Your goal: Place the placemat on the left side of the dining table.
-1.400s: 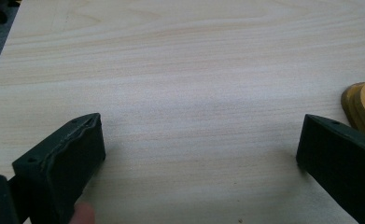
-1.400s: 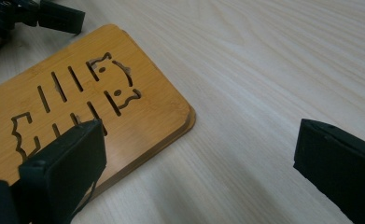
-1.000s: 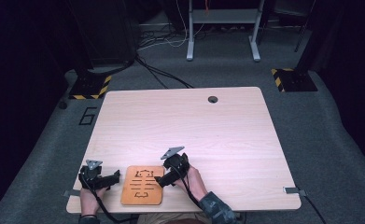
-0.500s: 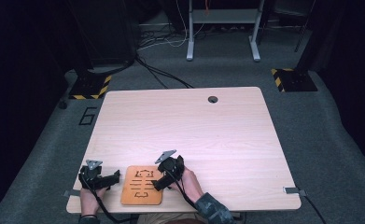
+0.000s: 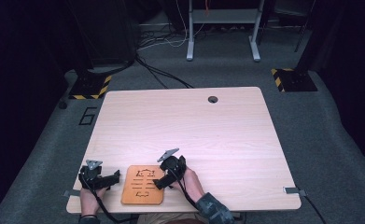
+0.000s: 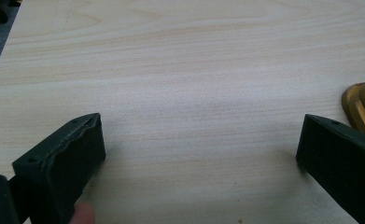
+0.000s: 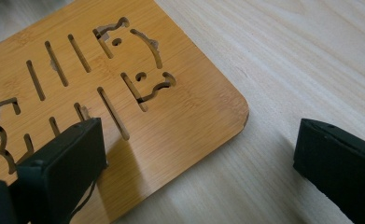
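One item: flat orange-brown bamboo board with cut-out slots (image 5: 143, 185), table's (image 5: 194, 126) 6 o'clock edge.
Handling: likely stiff, light, smooth; pinch a corner edge.
Right gripper (image 7: 196, 154): wide, straddling corner.
Left gripper (image 6: 199, 154): wide, empty.

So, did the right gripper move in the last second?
Yes. The right gripper came toward the person and a little left, judged against the wooden board; one jaw is now over the board's right edge.

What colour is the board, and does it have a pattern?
The board is orange-brown wood with cut-out slots and curved shapes; the right gripper view shows it best.
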Demonstrator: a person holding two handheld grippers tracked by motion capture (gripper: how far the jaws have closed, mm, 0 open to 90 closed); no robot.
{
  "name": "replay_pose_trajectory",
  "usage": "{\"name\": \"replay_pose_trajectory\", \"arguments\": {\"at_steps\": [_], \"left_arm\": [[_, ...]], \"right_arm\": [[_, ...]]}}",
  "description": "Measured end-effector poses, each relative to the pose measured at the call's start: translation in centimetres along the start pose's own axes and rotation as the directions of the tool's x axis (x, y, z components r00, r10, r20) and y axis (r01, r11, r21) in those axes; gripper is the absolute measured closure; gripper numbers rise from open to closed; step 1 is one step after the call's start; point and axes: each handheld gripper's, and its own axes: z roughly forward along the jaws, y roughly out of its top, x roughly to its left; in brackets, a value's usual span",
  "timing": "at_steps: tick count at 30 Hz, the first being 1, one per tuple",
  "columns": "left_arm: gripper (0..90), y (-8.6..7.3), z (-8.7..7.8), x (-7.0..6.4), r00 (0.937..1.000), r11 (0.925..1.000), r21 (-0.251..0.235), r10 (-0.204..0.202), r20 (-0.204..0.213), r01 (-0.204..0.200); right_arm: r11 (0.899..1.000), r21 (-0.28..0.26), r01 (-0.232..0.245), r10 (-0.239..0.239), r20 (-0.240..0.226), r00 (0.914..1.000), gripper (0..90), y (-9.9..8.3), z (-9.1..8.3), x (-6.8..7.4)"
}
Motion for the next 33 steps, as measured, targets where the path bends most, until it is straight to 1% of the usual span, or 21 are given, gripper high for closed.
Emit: {"name": "replay_pose_trajectory", "arguments": {"at_steps": [2, 3, 9, 12, 16, 17, 18, 20, 28, 30, 33], "left_arm": [[1.0, 0.0, 0.0, 0.0, 1.0, 1.0, -0.001, 0.0, 0.0, 0.0], [1.0, 0.0, 0.0, 0.0, 1.0, 1.0, -0.001, 0.0, 0.0, 0.0], [1.0, 0.0, 0.0, 0.0, 1.0, 1.0, -0.001, -0.001, 0.0, 0.001], [1.0, 0.0, 0.0, 0.0, 1.0, 1.0, -0.003, 0.0, 0.0, 0.0], [1.0, 0.0, 0.0, 0.0, 1.0, 1.0, -0.002, -0.001, 0.0, 0.001], [1.0, 0.0, 0.0, 0.0, 1.0, 1.0, -0.002, 0.001, 0.0, -0.001], [1.0, 0.0, 0.0, 0.0, 1.0, 1.0, 0.0, -0.001, 0.0, 0.001], [1.0, 0.0, 0.0, 0.0, 1.0, 1.0, 0.001, 0.0, 0.0, 0.0], [1.0, 0.0, 0.0, 0.0, 1.0, 1.0, -0.001, -0.001, 0.0, 0.001], [1.0, 0.0, 0.0, 0.0, 1.0, 1.0, -0.003, -0.001, -0.001, 0.001], [1.0, 0.0, 0.0, 0.0, 1.0, 1.0, -0.003, 0.0, -0.001, 0.0]], "right_arm": [[1.0, 0.0, 0.014, -0.014, 0.0, 0.9999, 1.3, -0.1, -0.1, -0.2], [1.0, 0.005, -0.014, 0.014, -0.001, 0.9999, 1.0, -0.1, -0.1, -0.1], [1.0, 0.014, 0.002, -0.002, -0.004, 1.0, 0.8, -0.2, -0.3, -0.6], [1.0, 0.014, -0.011, 0.011, 0.0, 0.9999, 0.8, -0.3, -0.4, -0.6], [1.0, -0.001, -0.002, 0.002, -0.006, 1.0, 0.8, -0.6, -0.6, -0.8], [1.0, -0.008, -0.006, 0.006, -0.005, 1.0, 0.9, -0.8, -0.7, -0.9], [1.0, -0.012, -0.009, 0.009, -0.006, 0.9999, 0.9, -1.0, -0.8, -1.0], [1.0, -0.022, 0.001, -0.001, -0.007, 1.0, 0.9, -1.3, -1.0, -1.4], [1.0, -0.029, -0.009, 0.009, 0.0, 1.0, 0.9, -2.1, -1.7, -2.0], [0.999, -0.053, -0.013, 0.013, -0.002, 0.9999, 0.9, -2.5, -1.9, -2.1], [0.998, -0.063, -0.018, 0.018, 0.004, 0.9998, 0.8, -2.9, -2.1, -2.3]]}}
